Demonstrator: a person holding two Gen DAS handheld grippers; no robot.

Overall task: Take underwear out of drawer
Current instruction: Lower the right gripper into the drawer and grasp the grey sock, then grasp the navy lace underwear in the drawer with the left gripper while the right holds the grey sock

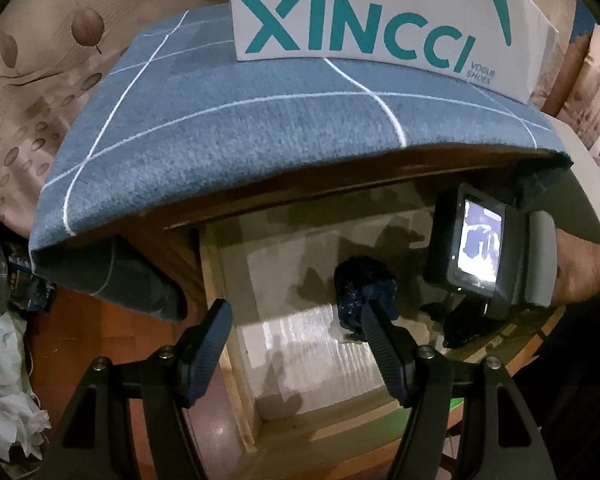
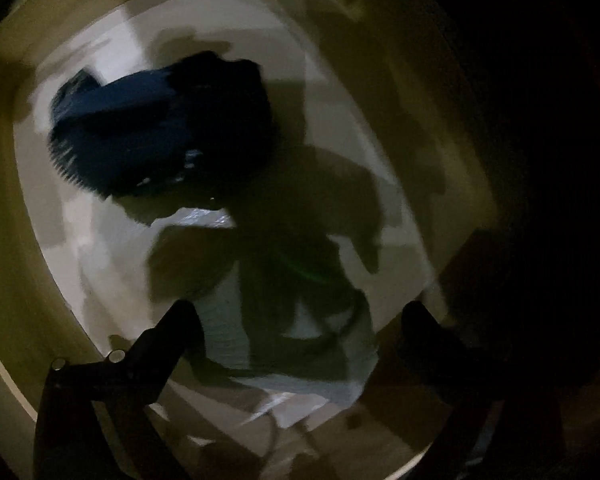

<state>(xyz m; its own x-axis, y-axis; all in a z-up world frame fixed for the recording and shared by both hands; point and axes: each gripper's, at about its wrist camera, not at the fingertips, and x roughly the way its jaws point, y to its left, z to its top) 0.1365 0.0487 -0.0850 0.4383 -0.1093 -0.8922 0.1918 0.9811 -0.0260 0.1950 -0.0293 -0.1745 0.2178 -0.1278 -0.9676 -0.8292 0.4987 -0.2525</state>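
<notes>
Underwear (image 2: pixel 160 128) lies in the drawer (image 1: pixel 228 320). Right gripper (image 2: pixel 300 332) hangs above it, jaws apart, empty. Left gripper (image 1: pixel 296 320) jaws apart, empty. Recommend descending squarely over the bundle before closing.

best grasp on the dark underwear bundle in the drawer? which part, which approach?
Judging by pose: the dark underwear bundle lies as a loose heap on the drawer floor, wooden walls around it. Come straight down from above with the open right gripper and pinch the raised top fold; a sideways approach looks blocked by the walls.
</notes>
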